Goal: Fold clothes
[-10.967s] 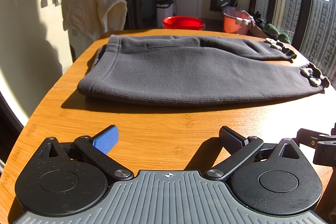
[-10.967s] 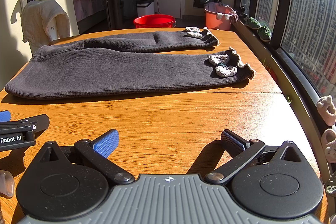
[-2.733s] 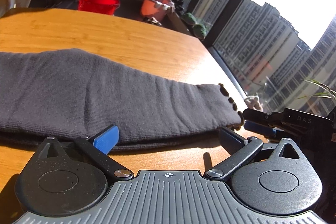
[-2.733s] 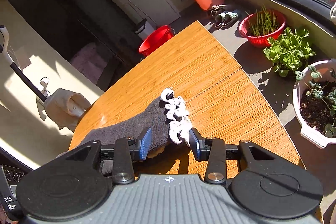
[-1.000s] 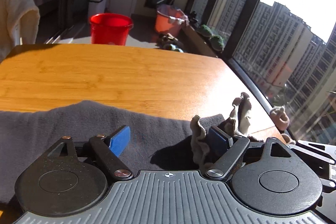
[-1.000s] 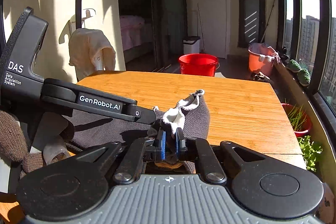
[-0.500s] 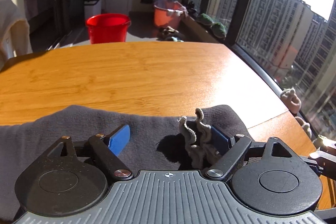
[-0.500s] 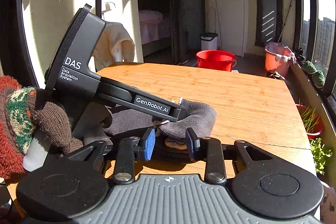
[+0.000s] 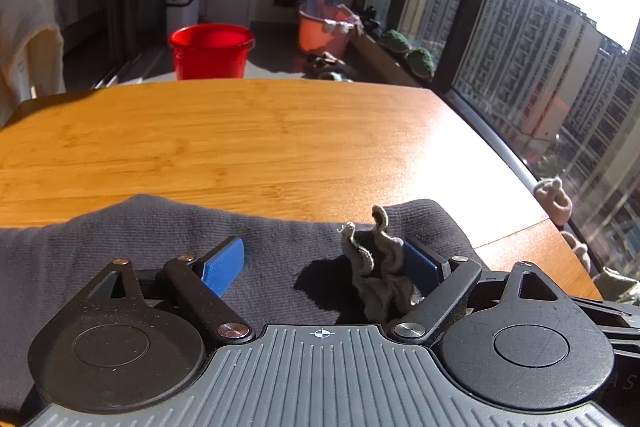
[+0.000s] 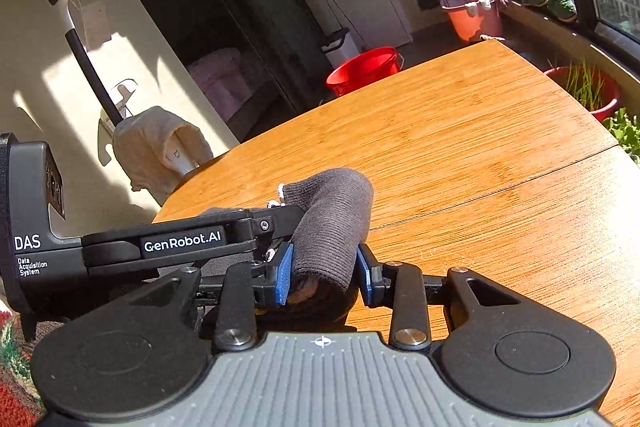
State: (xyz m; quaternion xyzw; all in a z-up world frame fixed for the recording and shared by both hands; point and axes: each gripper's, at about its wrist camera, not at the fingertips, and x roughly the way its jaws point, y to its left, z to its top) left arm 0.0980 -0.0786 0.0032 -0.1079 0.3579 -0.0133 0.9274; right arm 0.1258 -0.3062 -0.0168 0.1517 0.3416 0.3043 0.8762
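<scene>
Left gripper point(image 9: 320, 263) jaws spread wide over grey trousers point(image 9: 120, 239) on table point(image 9: 240, 131). Right gripper point(image 10: 322, 277) jaws parted, straddling the rolled trouser cuff point(image 10: 332, 219), not clamped

High-rise home; wooden table point(image 9: 248, 131); red bucket point(image 9: 210, 51); bedroom doorway; windowsill plants point(image 10: 588, 87).

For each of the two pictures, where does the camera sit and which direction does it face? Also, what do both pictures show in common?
Left wrist: sits on the left gripper, facing across the grey trousers and wooden table toward the windows; its fingers stand apart.

Right wrist: sits on the right gripper, tilted, facing the table's far edge; its fingers flank a folded trouser leg, with the left gripper alongside.

Shared: trousers, table, red bucket.
</scene>
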